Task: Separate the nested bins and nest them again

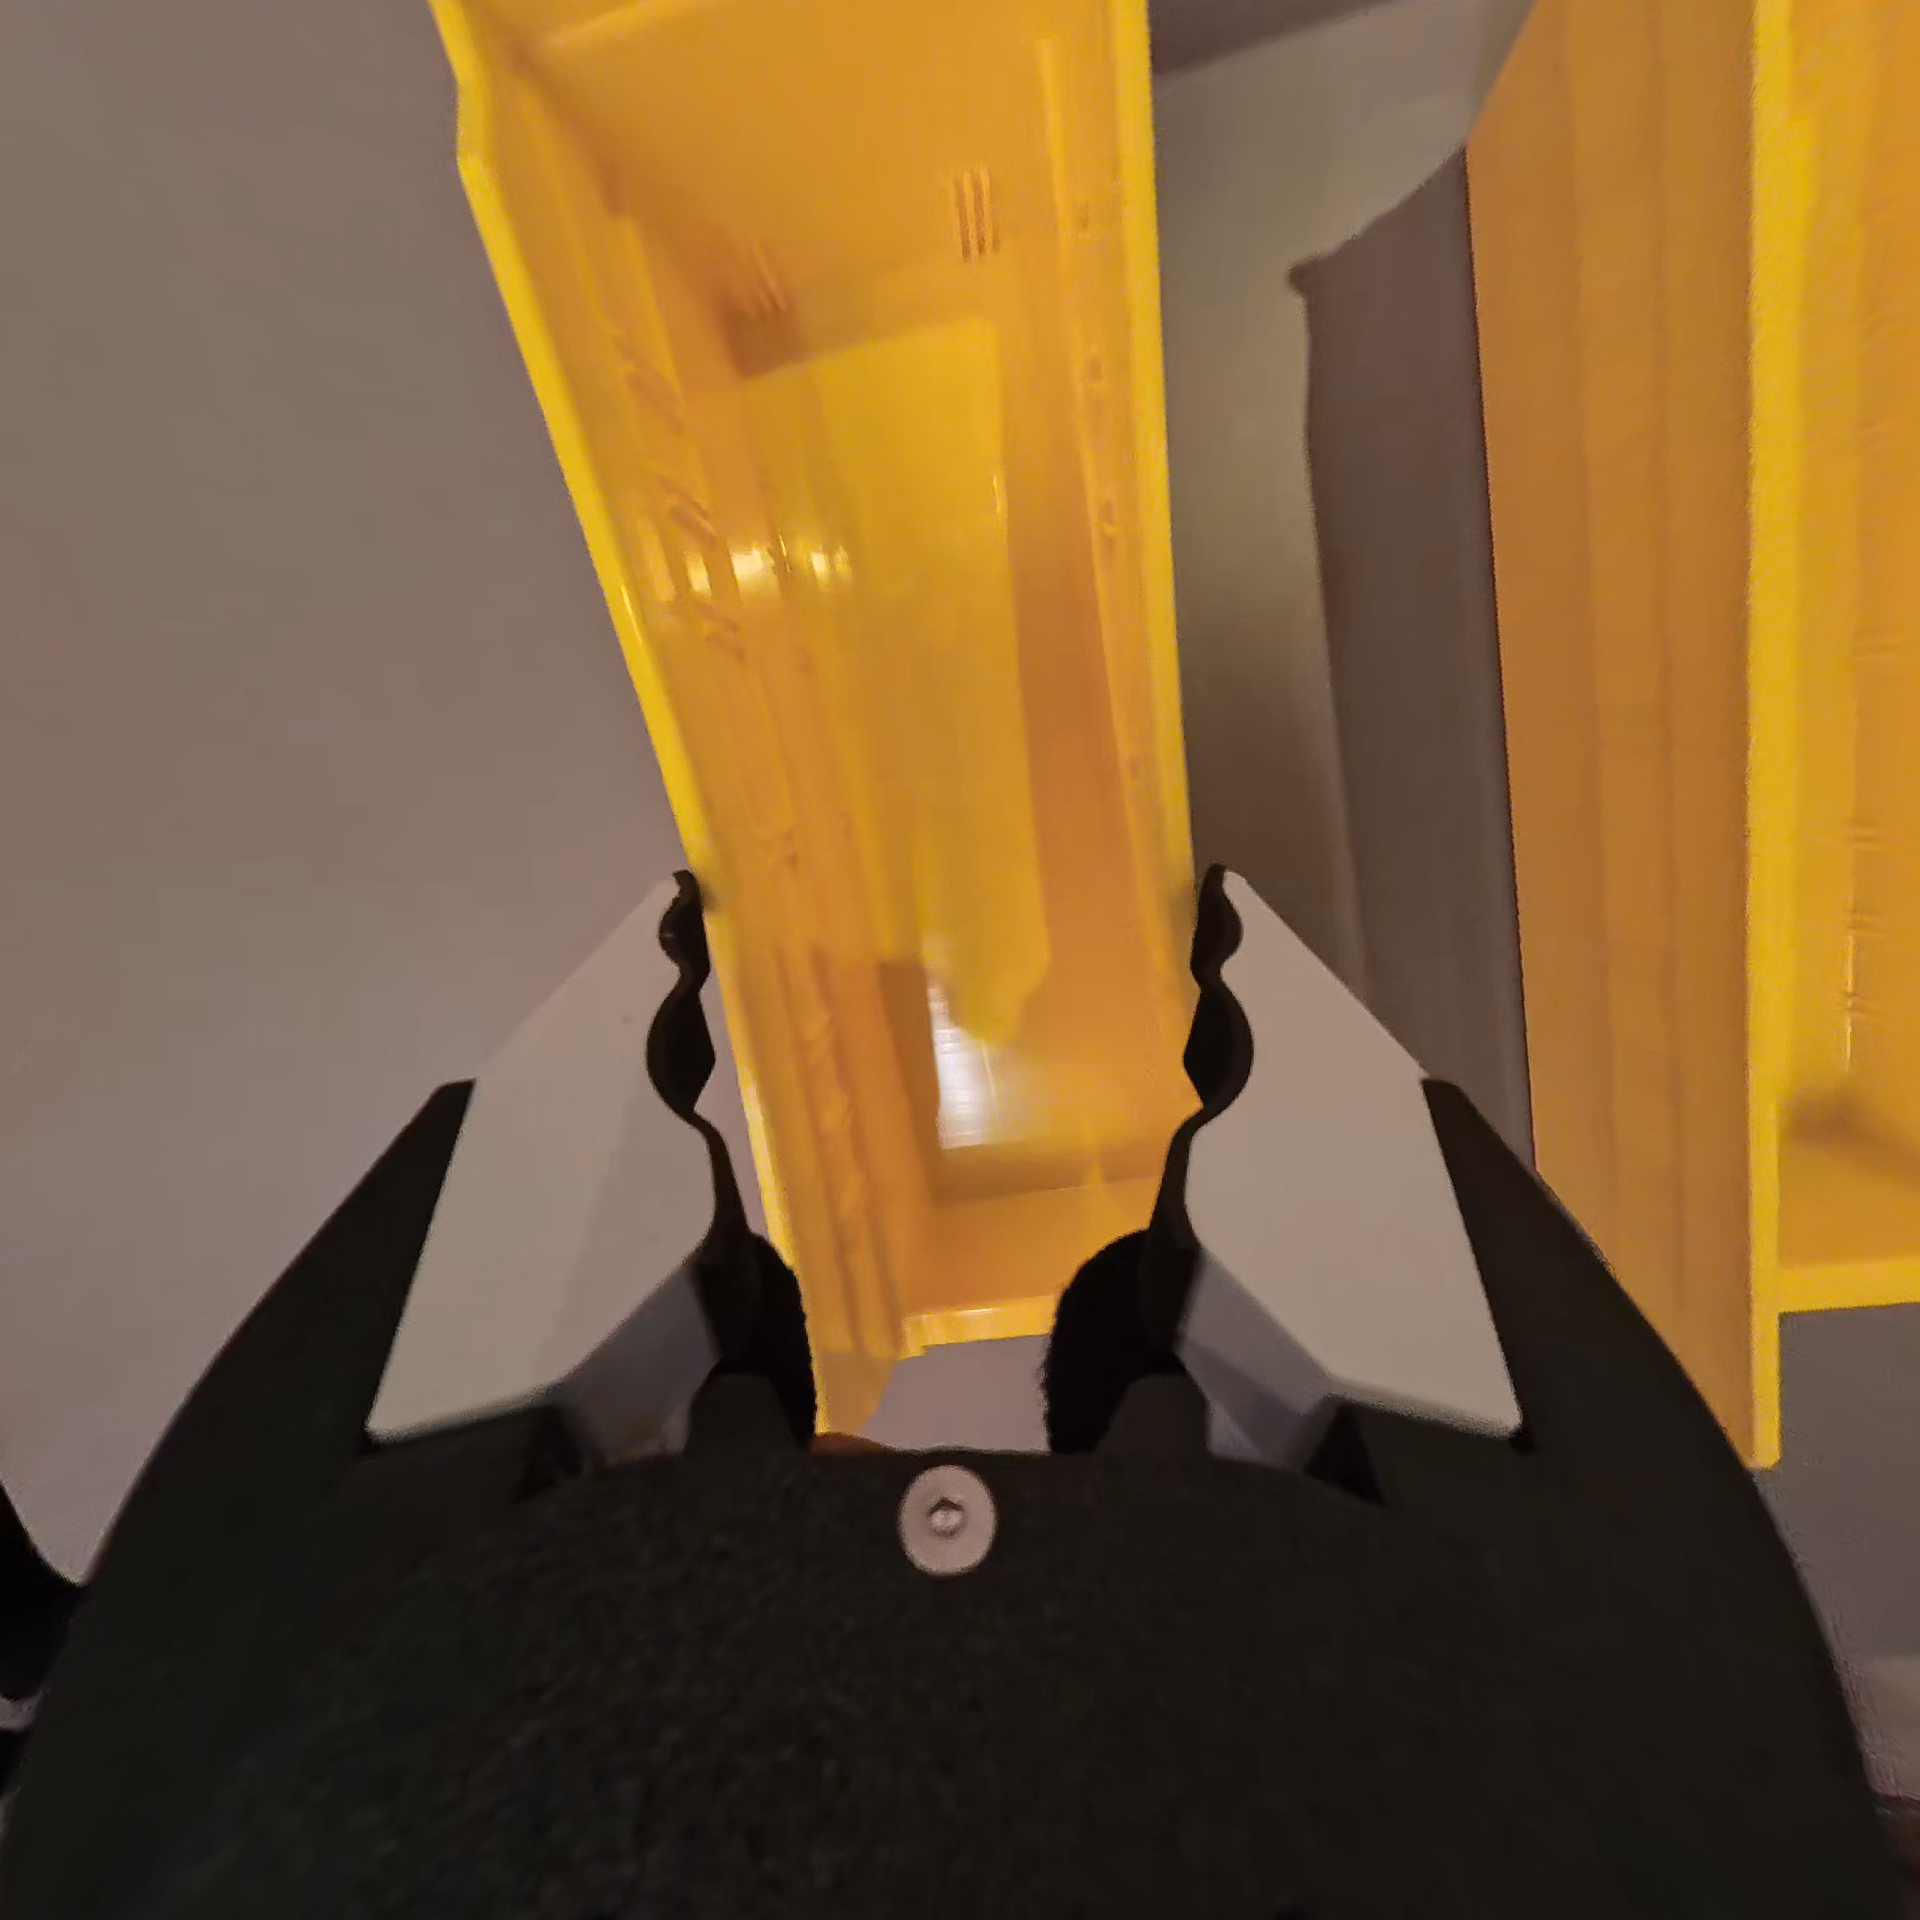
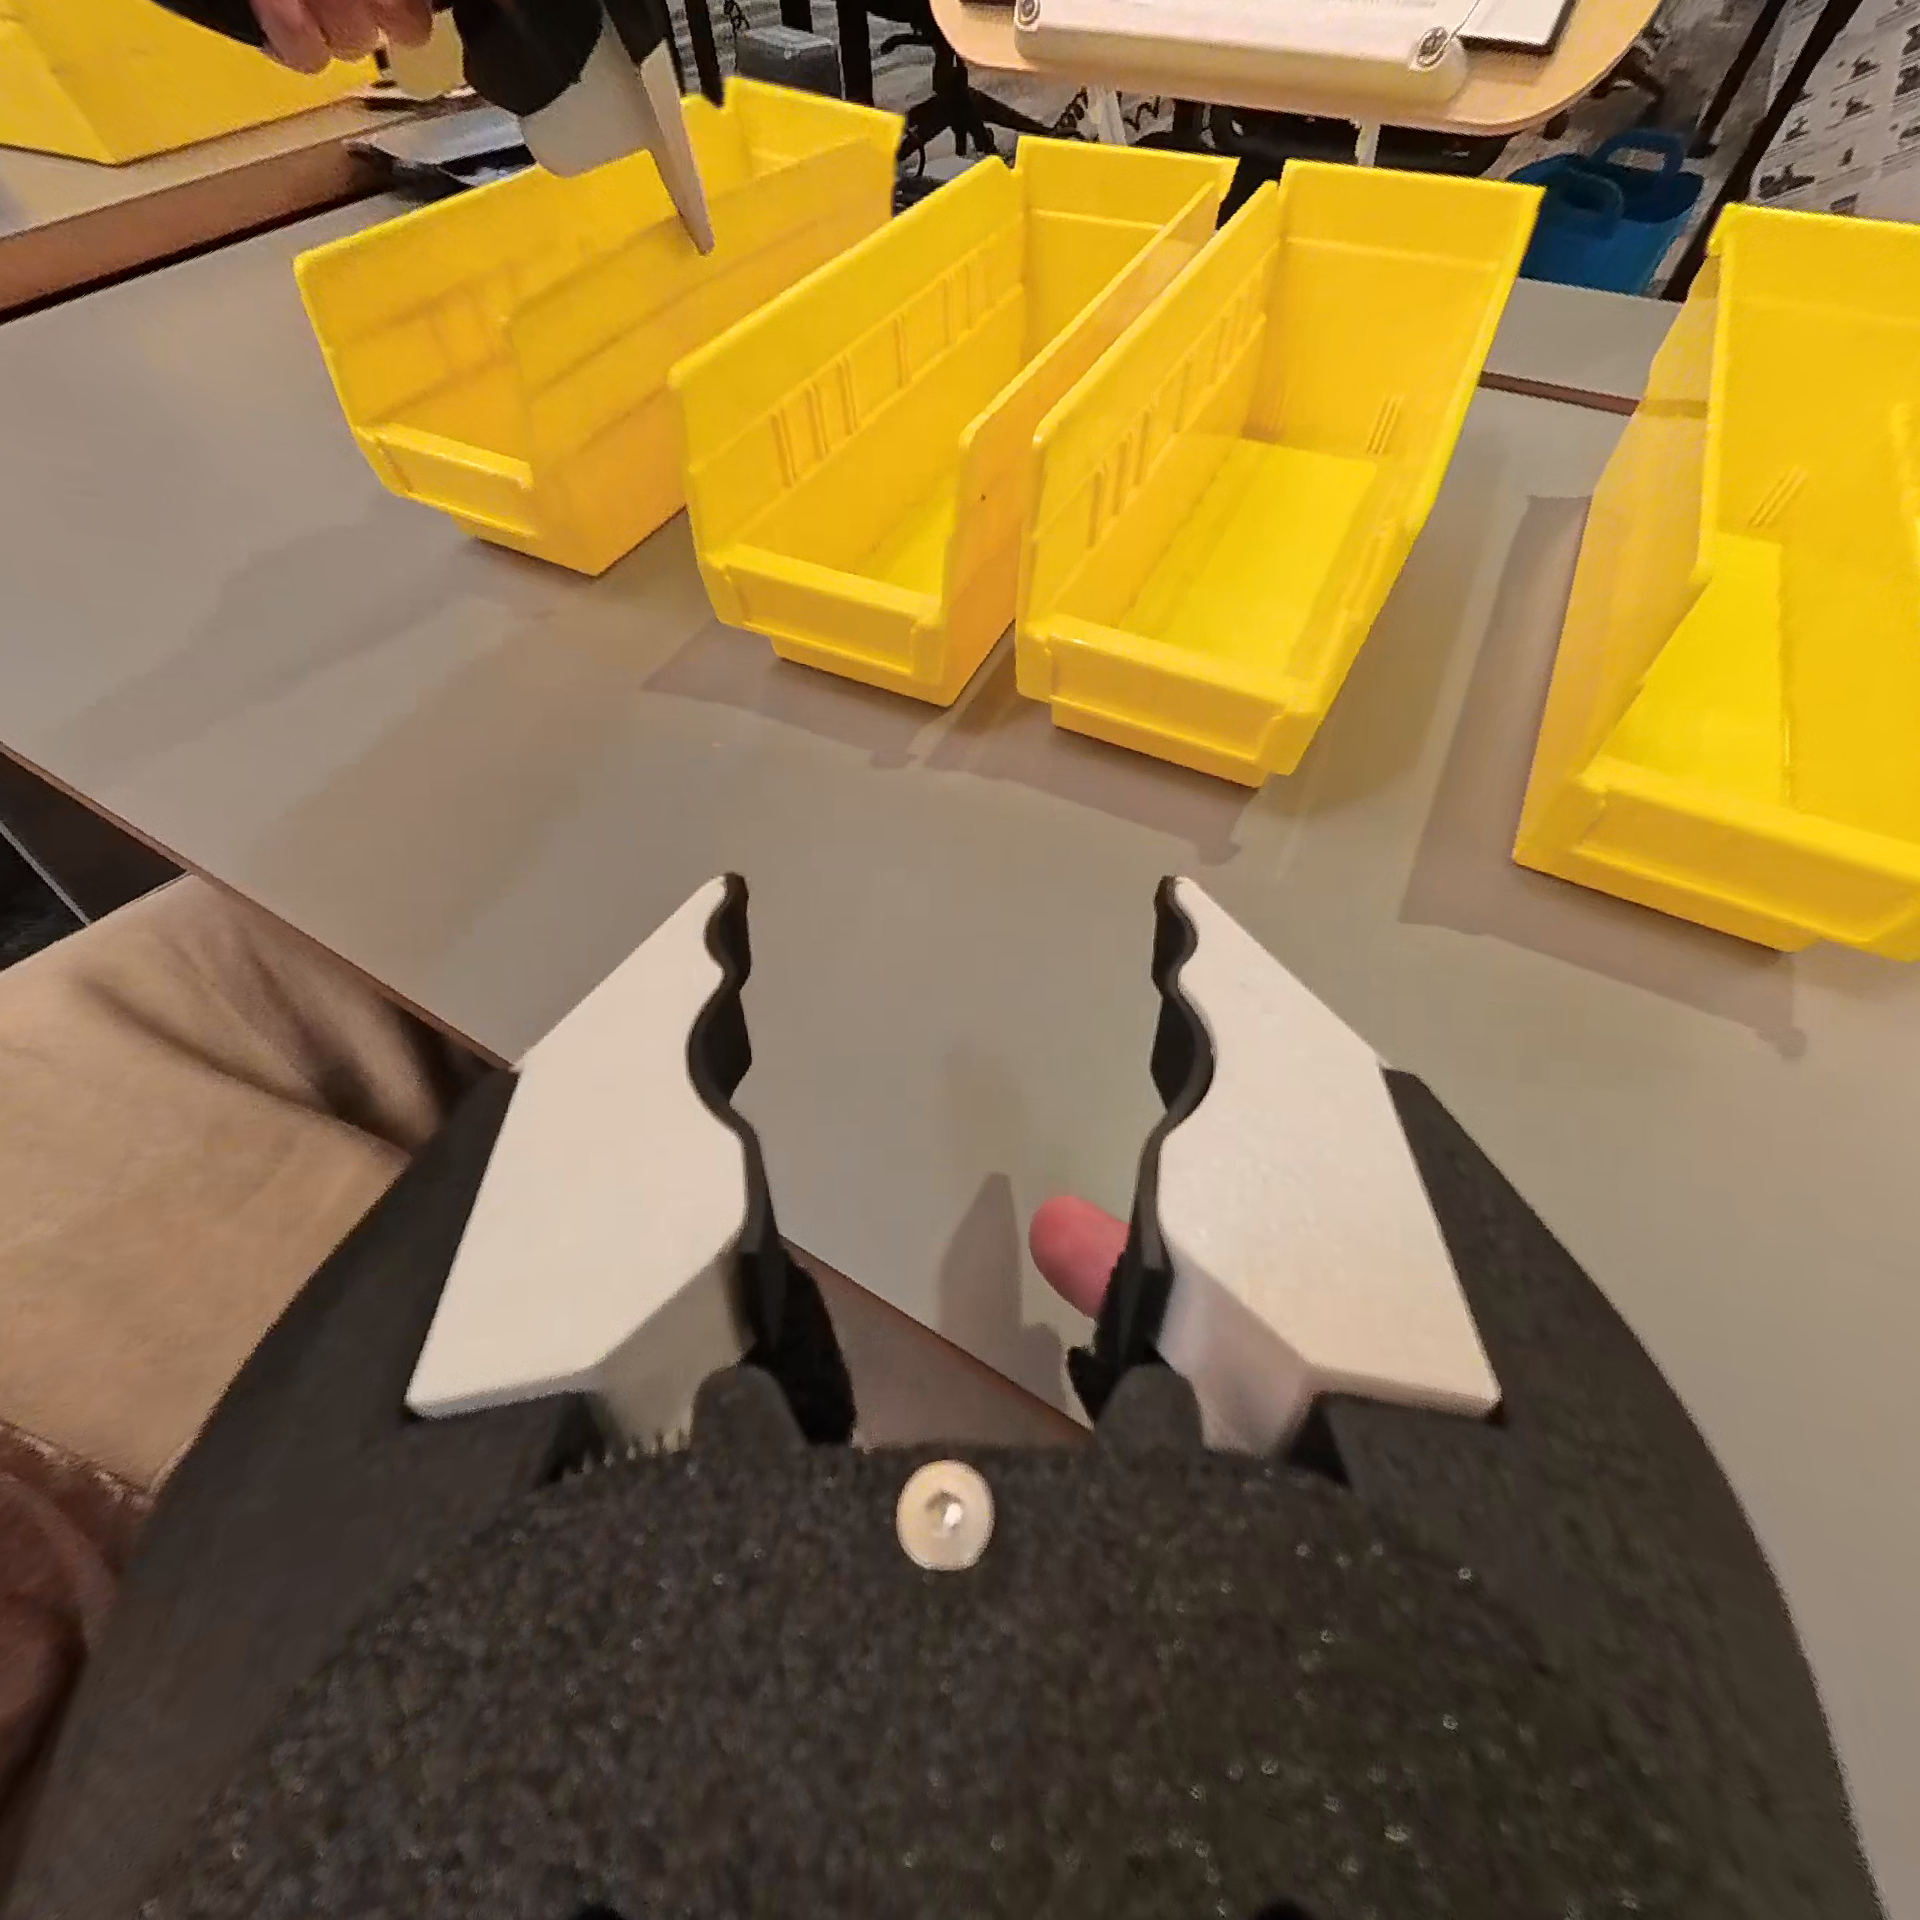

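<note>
The left gripper point(image 1: 945, 894) has its grey, black-padded fingers spread around the leftmost long yellow plastic bin point(image 2: 582, 343), one finger outside each long wall near the rim; whether the pads actually press the walls I cannot tell from the left wrist view, which is blurred. From the right wrist view the same gripper point(image 2: 698, 234) reaches down from above, a fingertip dipping just inside that bin's top edge. That bin sits askew, angled away from the second yellow plastic bin point(image 2: 883, 499), which stands just beside it, and the third yellow plastic bin point(image 2: 1247, 540) stands close against the second, both upright and open on top. A wider yellow plastic bin point(image 2: 1745, 665) rests well apart at the right edge. The right gripper point(image 2: 951, 894) hovers over the near part of the flat grey tabletop point(image 2: 364, 644), fingers wide apart with nothing between them. Beyond the table stands a pale round-edged wooden table point(image 2: 1538, 73), a blue bag point(image 2: 1600, 218) on the floor below it, and another yellow piece point(image 2: 135, 94) on a side surface at far left.
</note>
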The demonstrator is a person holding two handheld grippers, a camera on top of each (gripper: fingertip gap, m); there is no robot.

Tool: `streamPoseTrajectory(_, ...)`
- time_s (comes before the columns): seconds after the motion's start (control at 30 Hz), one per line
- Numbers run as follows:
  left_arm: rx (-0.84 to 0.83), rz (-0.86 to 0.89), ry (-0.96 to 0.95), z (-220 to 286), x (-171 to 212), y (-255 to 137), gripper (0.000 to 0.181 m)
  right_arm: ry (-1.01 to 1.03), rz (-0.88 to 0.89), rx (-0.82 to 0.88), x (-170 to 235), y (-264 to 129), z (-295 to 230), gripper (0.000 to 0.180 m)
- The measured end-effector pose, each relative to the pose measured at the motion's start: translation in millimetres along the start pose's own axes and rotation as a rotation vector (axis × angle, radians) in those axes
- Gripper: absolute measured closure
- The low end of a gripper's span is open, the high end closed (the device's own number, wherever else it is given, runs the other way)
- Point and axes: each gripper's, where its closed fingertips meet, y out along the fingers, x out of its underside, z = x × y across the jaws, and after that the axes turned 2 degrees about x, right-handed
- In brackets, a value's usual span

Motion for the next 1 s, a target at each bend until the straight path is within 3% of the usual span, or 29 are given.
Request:
streamPoseTrajectory(0.17, -0.008, 0.044, -0.034, 4, 1, 0, 0.073, -0.027, -0.020, -0.018, 4, 1, -8, 0.102)
streamPoseTrajectory(0.27, 0.098, 0.094, -0.079, 19, -5, -17, 0.066, -0.024, -0.037, -0.033, 7, 1, -11, 0.102)
streamPoseTrajectory(0.43, 0.149, 0.296, 0.062, 30, 1, -79, 0.085, -0.004, -0.035, -0.013, 8, 0, -3, 0.102)
streamPoseTrajectory(0.53, 0.171, 0.460, 0.161, 40, 51, -108, 0.090, 0.008, -0.014, 0.012, 4, -2, 3, 0.102)
streamPoseTrajectory(0.7, 0.325, 0.715, 0.203, 84, 207, -112, 0.116, 0.005, 0.011, 0.050, -1, 0, 8, 0.102)
streamPoseTrajectory(0.8, 0.224, 0.901, 0.201, 86, 273, -111, 0.120, -0.026, 0.009, 0.060, -1, 3, 6, 0.102)
streamPoseTrajectory(0.9, 0.127, 0.863, 0.255, 82, 285, -126, 0.126, -0.021, 0.015, 0.045, -4, 8, 0, 0.102)
streamPoseTrajectory(1.0, 0.299, 0.819, 0.170, 90, 287, -119, 0.118, 0.000, 0.004, 0.021, -5, 13, -8, 0.102)
